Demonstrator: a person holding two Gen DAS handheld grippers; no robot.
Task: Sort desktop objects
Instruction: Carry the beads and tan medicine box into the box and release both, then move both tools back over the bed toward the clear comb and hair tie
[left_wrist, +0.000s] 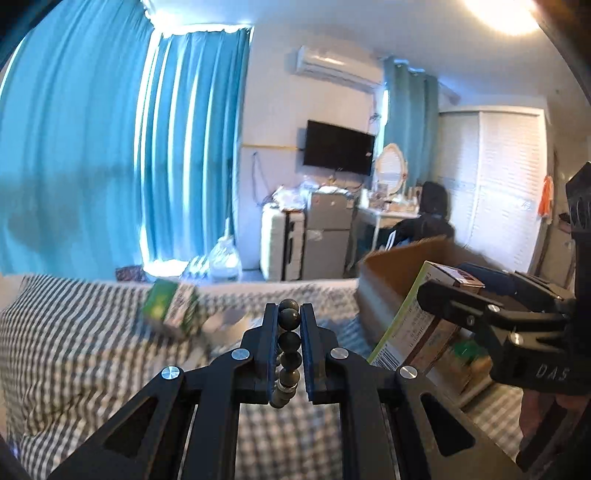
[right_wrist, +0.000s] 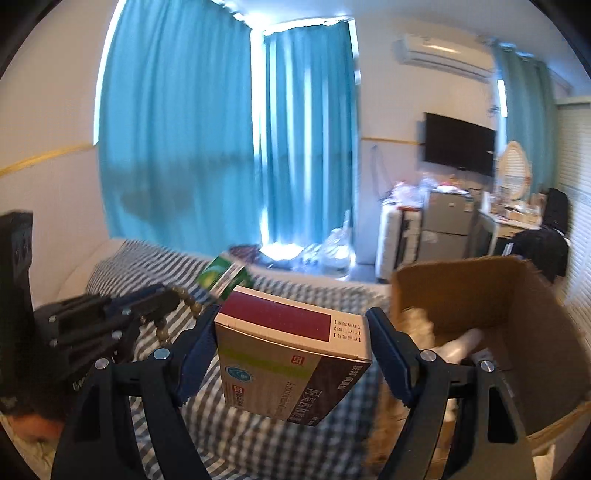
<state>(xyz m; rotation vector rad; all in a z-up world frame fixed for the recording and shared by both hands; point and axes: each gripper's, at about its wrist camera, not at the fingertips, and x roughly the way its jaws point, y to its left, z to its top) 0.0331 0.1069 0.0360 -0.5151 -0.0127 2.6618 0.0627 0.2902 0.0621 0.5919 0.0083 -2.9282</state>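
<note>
Cardboard box (right_wrist: 517, 314) sits at the right of the frame on the checked bed (right_wrist: 258, 435). My right gripper (right_wrist: 295, 354) clamps a medicine box (right_wrist: 291, 354); my left gripper (left_wrist: 289, 332) is clamped on a bead bracelet (left_wrist: 288, 339). I'm mid-carry; next, I judge, comes lowering both into the carton.

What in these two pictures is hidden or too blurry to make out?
- Green box on the checked bedspread: motion-blurred in both views, label unreadable.
- Cardboard box contents: blurred in the right view; the medicine box and right gripper block them in the left view.
- Bead string: its lower end disappears behind the left gripper.
</note>
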